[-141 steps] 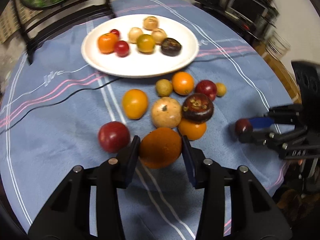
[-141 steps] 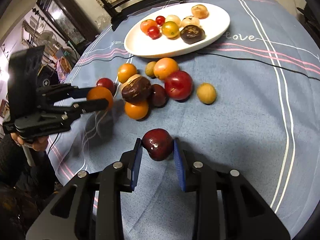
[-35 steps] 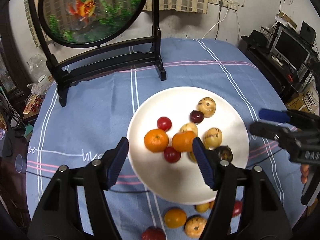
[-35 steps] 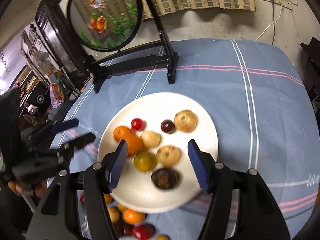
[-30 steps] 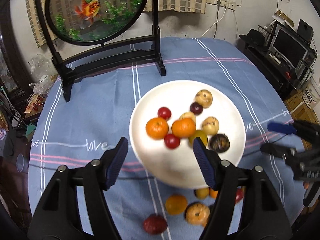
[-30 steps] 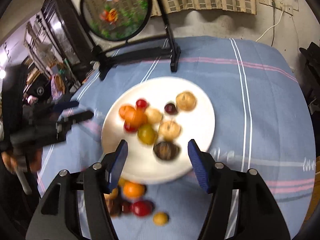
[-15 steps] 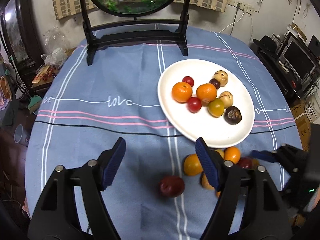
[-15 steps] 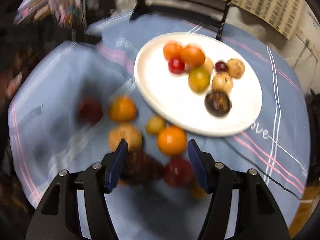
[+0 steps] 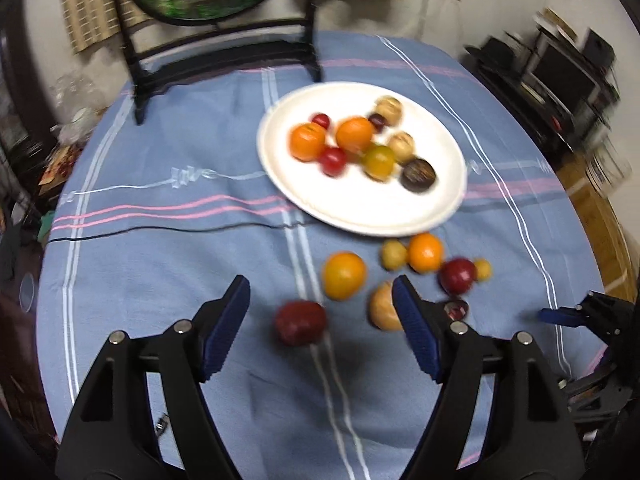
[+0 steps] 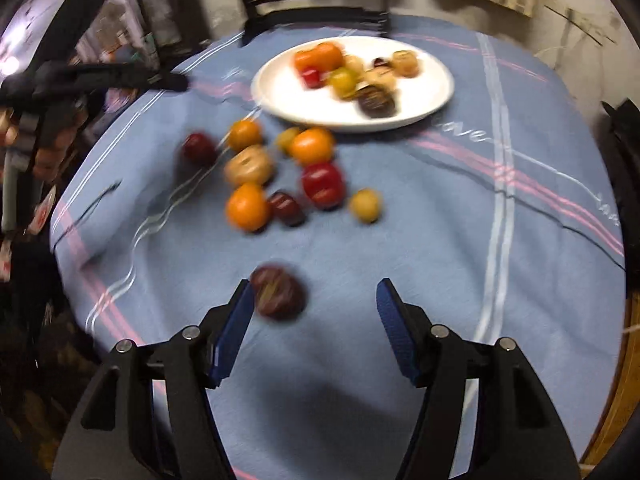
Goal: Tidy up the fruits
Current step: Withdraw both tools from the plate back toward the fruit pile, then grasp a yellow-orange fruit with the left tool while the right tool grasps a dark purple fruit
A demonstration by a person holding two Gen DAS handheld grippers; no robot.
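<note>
A white plate (image 9: 448,204) holds several fruits, among them two oranges (image 9: 307,142), and also shows in the right wrist view (image 10: 432,88). Loose fruits lie on the blue cloth in front of it. My left gripper (image 9: 322,322) is open and empty, above a dark red fruit (image 9: 300,322) that lies between its fingers; an orange (image 9: 344,275) lies just beyond. My right gripper (image 10: 314,320) is open and empty. A dark purple fruit (image 10: 278,292) lies by its left finger. Both views are motion-blurred.
A black stand (image 9: 224,52) with a round fish picture is at the table's far side. A thin black cable (image 9: 160,230) crosses the cloth left of the plate. The right gripper shows at the left wrist view's right edge (image 9: 580,316). Shelves with electronics (image 9: 560,76) stand far right.
Both grippers have pulled back from over the plate and dropped lower toward the loose fruits. Both stayed open and empty. The earliest frames showed each shut on a fruit; those now lie on the plate.
</note>
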